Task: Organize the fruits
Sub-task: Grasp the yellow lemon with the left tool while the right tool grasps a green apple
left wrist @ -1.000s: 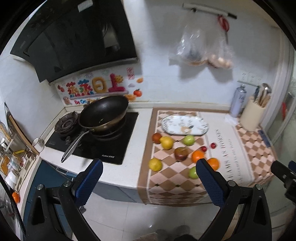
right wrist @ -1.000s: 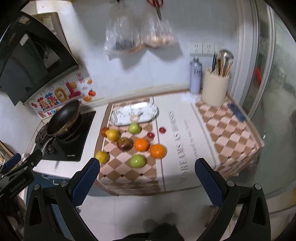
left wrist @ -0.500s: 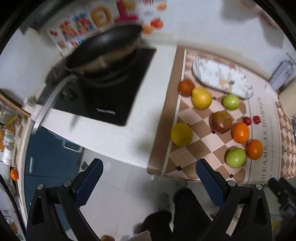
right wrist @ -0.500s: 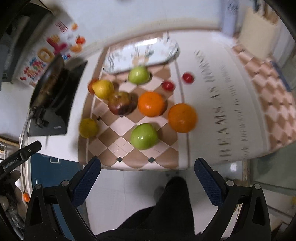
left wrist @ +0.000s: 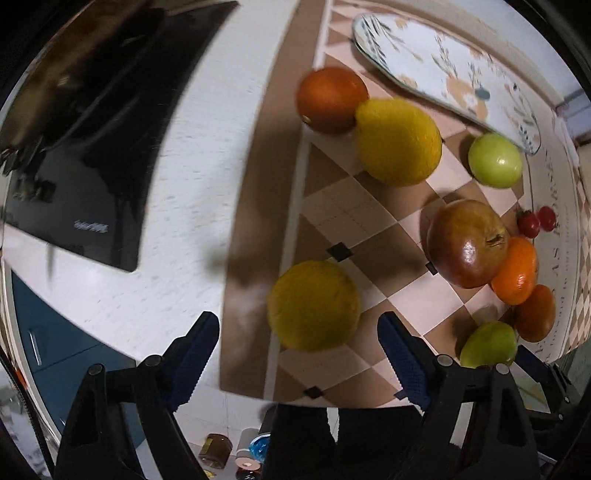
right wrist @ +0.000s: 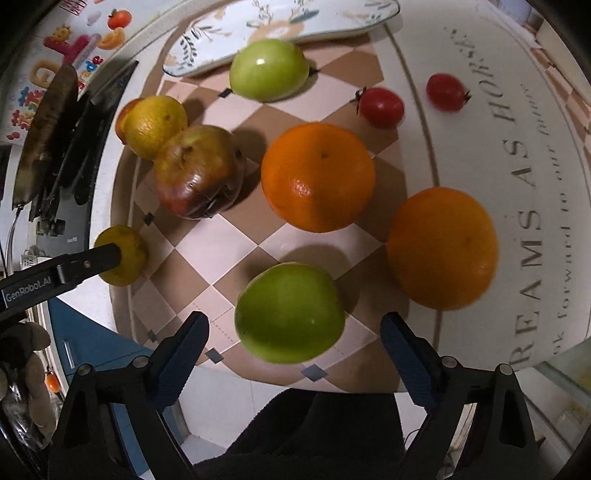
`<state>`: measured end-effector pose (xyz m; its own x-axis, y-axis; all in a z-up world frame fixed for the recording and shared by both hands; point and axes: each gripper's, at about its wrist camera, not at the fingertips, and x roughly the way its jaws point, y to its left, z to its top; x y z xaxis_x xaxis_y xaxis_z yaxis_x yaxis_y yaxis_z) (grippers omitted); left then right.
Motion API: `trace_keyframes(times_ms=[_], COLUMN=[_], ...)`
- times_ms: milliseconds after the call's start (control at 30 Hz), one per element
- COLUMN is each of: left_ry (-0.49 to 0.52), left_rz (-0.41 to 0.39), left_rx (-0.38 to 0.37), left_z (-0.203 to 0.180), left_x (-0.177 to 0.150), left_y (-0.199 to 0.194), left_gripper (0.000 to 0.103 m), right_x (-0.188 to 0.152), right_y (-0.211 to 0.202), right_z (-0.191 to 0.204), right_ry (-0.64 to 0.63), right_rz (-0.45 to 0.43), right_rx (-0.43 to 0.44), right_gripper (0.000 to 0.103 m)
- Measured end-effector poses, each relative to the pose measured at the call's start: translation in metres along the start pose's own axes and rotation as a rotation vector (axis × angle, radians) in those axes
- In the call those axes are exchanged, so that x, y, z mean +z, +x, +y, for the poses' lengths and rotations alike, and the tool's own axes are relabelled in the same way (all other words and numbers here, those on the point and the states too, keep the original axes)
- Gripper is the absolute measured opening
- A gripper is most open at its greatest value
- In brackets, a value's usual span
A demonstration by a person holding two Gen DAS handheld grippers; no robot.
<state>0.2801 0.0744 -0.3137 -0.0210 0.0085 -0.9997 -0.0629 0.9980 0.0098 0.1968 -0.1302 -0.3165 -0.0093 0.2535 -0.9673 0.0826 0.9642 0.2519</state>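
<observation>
Both of my grippers have dropped down close over the fruit on the checked mat (left wrist: 332, 206). My left gripper (left wrist: 297, 349) is closing around a yellow lemon (left wrist: 313, 305) but not touching it. My right gripper (right wrist: 293, 347) is closing around a green apple (right wrist: 290, 312), not touching.

Right gripper (right wrist: 293, 345): jaws closing, pads clear of the green apple (right wrist: 290, 312) between them. Two oranges (right wrist: 317, 177) lie beyond the apple, a plate (right wrist: 221, 33) farther back.
</observation>
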Motion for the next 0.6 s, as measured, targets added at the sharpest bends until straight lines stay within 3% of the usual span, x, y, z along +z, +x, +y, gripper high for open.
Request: trace_keyframes(times_ms=[100,167,300,600], left_ry=[0.033,0.049,0.052,0.042], left_rz=[0.019,0.034,0.024,-0.011], left_rx=[0.012,0.007,-0.009,-0.018], left_z=[-0.006,-0.009,-0.007,-0.004], left_x=[0.001,0.0,-0.005,-0.023], left_y=[0.01,0.017,0.017,0.002], left_gripper=[0.083,0.057,0.056,0.055], right_x=[0.003,0.005,0.007,0.012], right_y=[0.008,0.011,0.017,0.002], right_z=[0.0,0.001,0.005,0.013], right_ry=[0.007,0.007,0.001,-0.05], right_rz=[0.017,0.021,0.032,0.007], right_rx=[0.006,0.01,0.022,0.019], right_gripper=[0.089,0.082,0.065,0.065])
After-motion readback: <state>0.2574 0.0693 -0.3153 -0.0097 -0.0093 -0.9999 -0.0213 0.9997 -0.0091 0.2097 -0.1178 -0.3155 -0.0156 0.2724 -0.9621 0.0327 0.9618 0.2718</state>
